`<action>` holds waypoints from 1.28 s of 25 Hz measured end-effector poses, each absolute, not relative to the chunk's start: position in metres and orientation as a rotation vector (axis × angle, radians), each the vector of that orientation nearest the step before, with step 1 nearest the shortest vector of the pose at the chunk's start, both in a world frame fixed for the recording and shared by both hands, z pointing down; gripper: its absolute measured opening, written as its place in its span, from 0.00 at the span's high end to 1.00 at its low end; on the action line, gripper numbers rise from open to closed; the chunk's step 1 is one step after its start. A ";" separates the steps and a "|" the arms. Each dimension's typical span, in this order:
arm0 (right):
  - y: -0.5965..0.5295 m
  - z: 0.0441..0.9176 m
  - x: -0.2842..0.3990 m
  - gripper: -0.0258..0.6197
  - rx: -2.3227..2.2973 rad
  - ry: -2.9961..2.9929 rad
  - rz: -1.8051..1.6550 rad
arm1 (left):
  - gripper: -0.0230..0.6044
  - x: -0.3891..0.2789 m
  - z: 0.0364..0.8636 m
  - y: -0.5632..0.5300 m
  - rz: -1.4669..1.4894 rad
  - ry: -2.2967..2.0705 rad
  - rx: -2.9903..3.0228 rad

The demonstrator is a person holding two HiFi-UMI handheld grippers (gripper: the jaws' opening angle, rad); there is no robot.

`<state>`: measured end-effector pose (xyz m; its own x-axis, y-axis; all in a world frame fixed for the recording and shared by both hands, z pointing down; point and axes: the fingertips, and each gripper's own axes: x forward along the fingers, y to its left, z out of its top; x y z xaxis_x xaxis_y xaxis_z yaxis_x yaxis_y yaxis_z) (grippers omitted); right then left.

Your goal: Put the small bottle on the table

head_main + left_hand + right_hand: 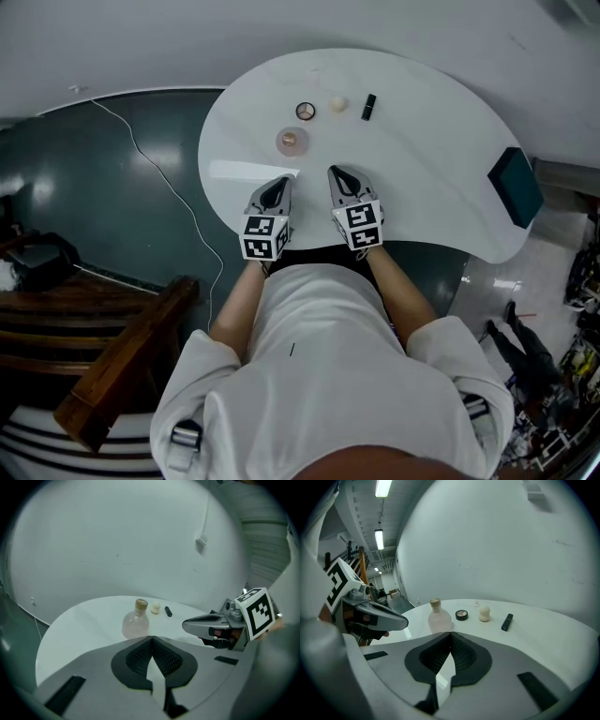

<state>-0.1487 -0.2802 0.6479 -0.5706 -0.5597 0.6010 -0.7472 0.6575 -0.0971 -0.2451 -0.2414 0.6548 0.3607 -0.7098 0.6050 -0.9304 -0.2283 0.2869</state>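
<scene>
The small bottle (292, 142), pale pink with a cork-coloured cap, stands upright on the white table (422, 150), just ahead of both grippers. It is also in the left gripper view as the bottle (136, 623) and in the right gripper view as the bottle (438, 618). My left gripper (279, 183) sits near the table's front edge with its jaws together and nothing between them. Beside it, my right gripper (339, 174) is shut and empty too. Neither touches the bottle. Each one shows in the other's view: the right gripper (187, 624), the left gripper (403, 620).
Behind the bottle lie a round compact (306, 111), a cream egg-shaped sponge (338, 104) and a black tube (368, 107). A dark teal box (516, 186) sits at the table's right end. Wooden furniture (122, 366) and a white cable (159, 173) are on the floor at left.
</scene>
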 end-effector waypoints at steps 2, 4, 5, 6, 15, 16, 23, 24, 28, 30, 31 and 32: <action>-0.275 0.646 -0.129 0.96 1.037 -2.327 0.472 | 0.94 -0.228 0.653 -0.238 0.478 -1.394 2.036; -0.269 0.644 -0.109 0.96 1.068 -2.309 0.480 | 0.94 -0.212 0.651 -0.235 0.484 -1.377 2.054; -0.267 0.642 -0.099 0.96 1.085 -2.300 0.483 | 0.94 -0.204 0.649 -0.234 0.484 -1.371 2.062; -0.264 0.640 -0.090 0.96 1.101 -2.295 0.485 | 0.95 -0.197 0.647 -0.233 0.482 -1.367 2.068; -0.250 0.590 -0.040 0.96 1.239 -2.342 0.456 | 0.94 -0.145 0.602 -0.228 0.450 -1.401 2.172; -0.250 0.581 -0.037 0.96 1.252 -2.358 0.443 | 0.95 -0.140 0.593 -0.229 0.465 -1.423 2.202; -0.260 0.505 -0.019 0.96 1.337 -2.479 0.317 | 0.94 -0.117 0.524 -0.237 0.370 -1.547 2.310; -0.260 0.494 -0.017 0.96 1.348 -2.494 0.297 | 0.94 -0.117 0.515 -0.236 0.347 -1.563 2.316; -0.260 0.456 -0.010 0.96 1.407 -2.550 0.230 | 0.94 -0.116 0.474 -0.240 0.274 -1.602 2.369; -0.260 0.438 -0.004 0.96 1.426 -2.569 0.198 | 0.94 -0.116 0.453 -0.243 0.222 -1.630 2.383; -0.260 0.430 -0.001 0.96 1.433 -2.577 0.179 | 0.94 -0.117 0.443 -0.243 0.196 -1.645 2.384; -0.261 0.421 0.002 0.96 1.439 -2.582 0.158 | 0.94 -0.117 0.434 -0.244 0.172 -1.660 2.384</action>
